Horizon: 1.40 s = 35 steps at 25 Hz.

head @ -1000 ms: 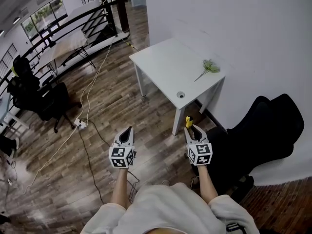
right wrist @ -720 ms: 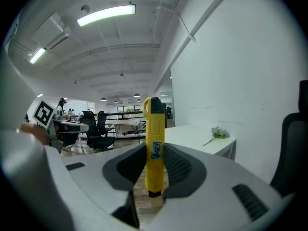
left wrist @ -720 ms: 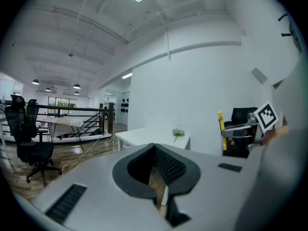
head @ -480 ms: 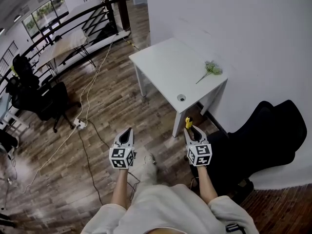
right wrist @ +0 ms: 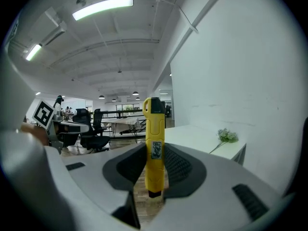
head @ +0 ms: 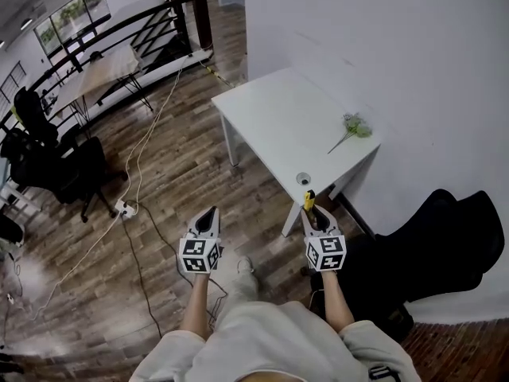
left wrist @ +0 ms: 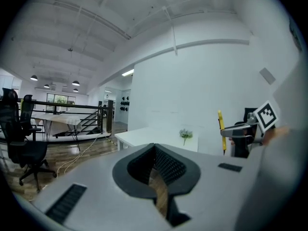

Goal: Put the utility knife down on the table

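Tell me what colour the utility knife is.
The utility knife is yellow, clearest in the right gripper view.

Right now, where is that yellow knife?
The utility knife stands clamped in the right gripper, right of centre in the head view, just short of the white table.

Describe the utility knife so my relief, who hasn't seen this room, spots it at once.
Find the white table against the white wall; the right tongs hover just short of its near corner. Clamped upright in them is the utility knife, a slim yellow stick with a black tip and small label, the only yellow thing; the left tongs hold nothing.
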### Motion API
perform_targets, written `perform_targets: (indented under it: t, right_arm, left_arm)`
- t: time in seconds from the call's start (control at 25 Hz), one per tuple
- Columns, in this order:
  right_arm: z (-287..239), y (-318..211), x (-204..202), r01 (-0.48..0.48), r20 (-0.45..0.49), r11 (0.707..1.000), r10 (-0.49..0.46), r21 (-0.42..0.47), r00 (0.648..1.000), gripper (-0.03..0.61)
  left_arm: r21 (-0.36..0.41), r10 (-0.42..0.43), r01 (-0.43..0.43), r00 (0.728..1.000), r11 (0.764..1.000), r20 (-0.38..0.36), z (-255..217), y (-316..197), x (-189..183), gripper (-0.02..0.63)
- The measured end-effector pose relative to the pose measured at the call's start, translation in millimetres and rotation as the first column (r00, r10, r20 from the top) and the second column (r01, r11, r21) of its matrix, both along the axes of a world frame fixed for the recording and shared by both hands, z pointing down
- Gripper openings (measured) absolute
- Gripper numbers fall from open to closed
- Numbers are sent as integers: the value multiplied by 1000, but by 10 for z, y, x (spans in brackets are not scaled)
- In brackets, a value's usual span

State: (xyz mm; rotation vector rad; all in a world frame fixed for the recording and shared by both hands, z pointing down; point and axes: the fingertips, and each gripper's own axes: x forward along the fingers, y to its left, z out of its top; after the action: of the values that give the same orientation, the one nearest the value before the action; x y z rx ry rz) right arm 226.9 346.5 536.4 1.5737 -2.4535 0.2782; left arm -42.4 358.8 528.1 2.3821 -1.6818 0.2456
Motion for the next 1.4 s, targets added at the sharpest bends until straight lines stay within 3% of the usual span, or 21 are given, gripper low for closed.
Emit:
perform_targets:
  t: [0.84,1.4]
  right_arm:
    - [-232,-2319,-975,-21,-19,1000,22,22,1000,110]
    - [29,-2871,-1136,-34,-24,999,33,-17,999,110]
  left_arm:
    - [29,47,-47,999,998,-5,-234,-2399,-943,6]
    - [-1,58,-58,998,998,1,-27,-3020,-1142,6]
